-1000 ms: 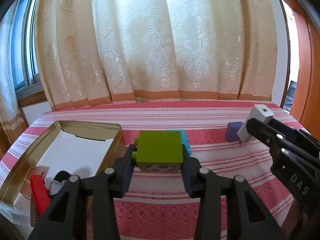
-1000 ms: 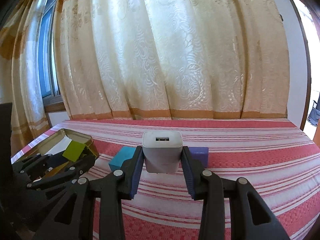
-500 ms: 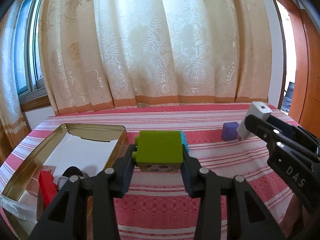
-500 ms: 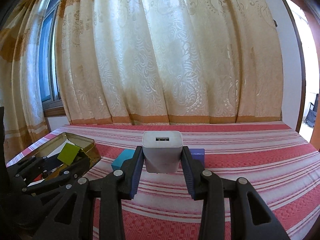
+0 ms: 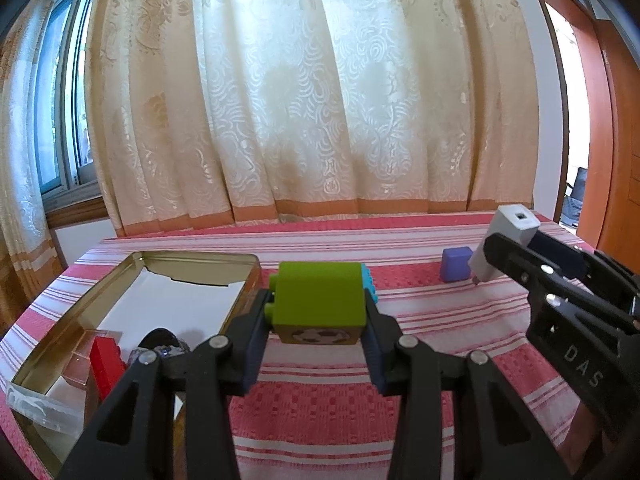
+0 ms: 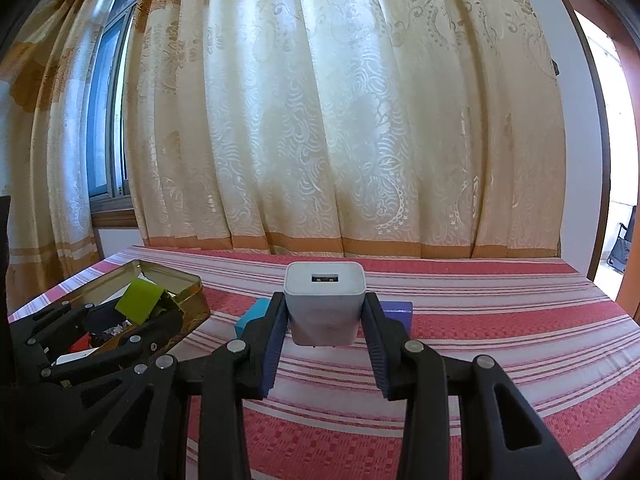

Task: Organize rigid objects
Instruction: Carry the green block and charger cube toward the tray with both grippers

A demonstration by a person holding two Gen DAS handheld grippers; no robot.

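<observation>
Both pairs of tongs had drifted a little leftward across the striped bench (image 5: 320,408) since the earlier frames, so the gold tin (image 5: 192,258) sat more fully in the left wrist view.

Left tongs (image 5: 318,312) pinched the green block (image 5: 318,294), held clear of the cloth, pads on its two side faces. Right tongs (image 6: 325,322) pinched the white charger (image 6: 325,300), port end up, also off the cloth.

Key relation: tin lay to the left of both loads, just beside the left tongs, its long axis running away from the camera. Left hand was the nearer; right tongs (image 5: 520,258) sat well to the right of it. Judged the green block would go in first, with a short swing left over the tin's near wall.

Red block (image 5: 105,364) already lay in the tin. Blue block (image 6: 254,316) and purple cube (image 5: 456,264) were still on the cloth.
</observation>
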